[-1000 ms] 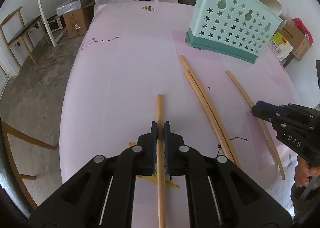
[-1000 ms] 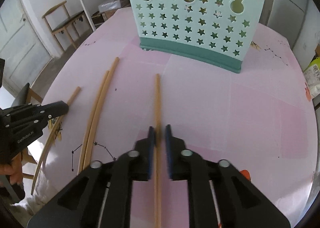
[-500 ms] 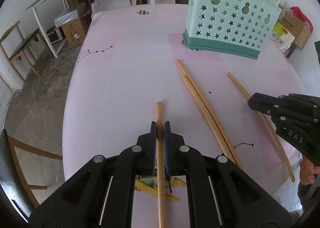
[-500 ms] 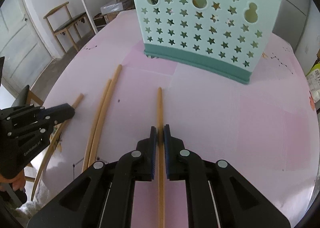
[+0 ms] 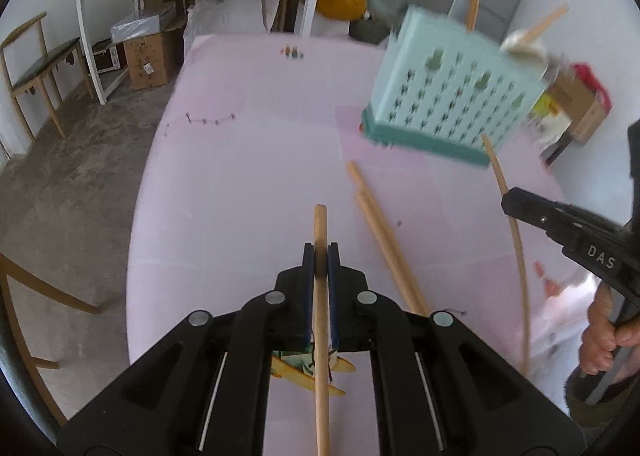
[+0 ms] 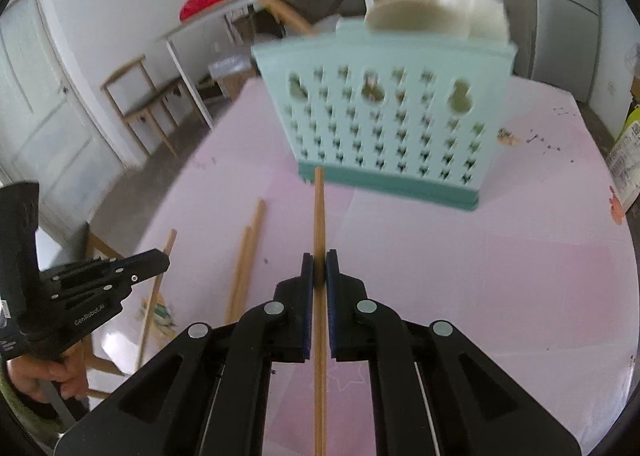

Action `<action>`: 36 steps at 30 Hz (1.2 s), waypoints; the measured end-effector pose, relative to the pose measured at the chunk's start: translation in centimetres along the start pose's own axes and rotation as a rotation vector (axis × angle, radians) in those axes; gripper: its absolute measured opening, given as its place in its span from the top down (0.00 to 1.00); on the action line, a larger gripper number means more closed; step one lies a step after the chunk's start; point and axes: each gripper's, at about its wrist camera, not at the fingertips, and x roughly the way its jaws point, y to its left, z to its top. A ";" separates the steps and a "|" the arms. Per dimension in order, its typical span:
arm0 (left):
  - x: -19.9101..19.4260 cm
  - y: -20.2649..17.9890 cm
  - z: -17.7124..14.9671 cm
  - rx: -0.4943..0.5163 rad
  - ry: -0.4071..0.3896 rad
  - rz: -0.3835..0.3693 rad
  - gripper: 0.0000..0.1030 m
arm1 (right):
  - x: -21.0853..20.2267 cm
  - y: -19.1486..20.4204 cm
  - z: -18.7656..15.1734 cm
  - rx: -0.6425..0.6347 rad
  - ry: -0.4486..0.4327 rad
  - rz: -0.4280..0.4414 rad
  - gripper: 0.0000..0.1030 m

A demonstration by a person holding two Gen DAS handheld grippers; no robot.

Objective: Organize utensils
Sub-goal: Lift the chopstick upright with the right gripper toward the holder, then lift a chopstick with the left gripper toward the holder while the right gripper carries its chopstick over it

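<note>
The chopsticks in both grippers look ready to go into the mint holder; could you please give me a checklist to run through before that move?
1. Left gripper shut on its chopstick: ok.
2. Right gripper shut on its chopstick: ok.
3. Both held sticks run straight along the fingers: ok.
4. Mint holder upright on the pink table: ok.
5. Free slot inside the holder: cannot tell; a ladle already stands in it.
6. Two loose chopsticks left on the table: not ok, not yet stored.
</note>
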 end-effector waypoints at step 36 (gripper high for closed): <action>-16.7 -12.3 21.2 0.123 -0.705 -0.385 0.95 | -6.9 -5.7 1.4 0.163 -0.203 0.129 0.94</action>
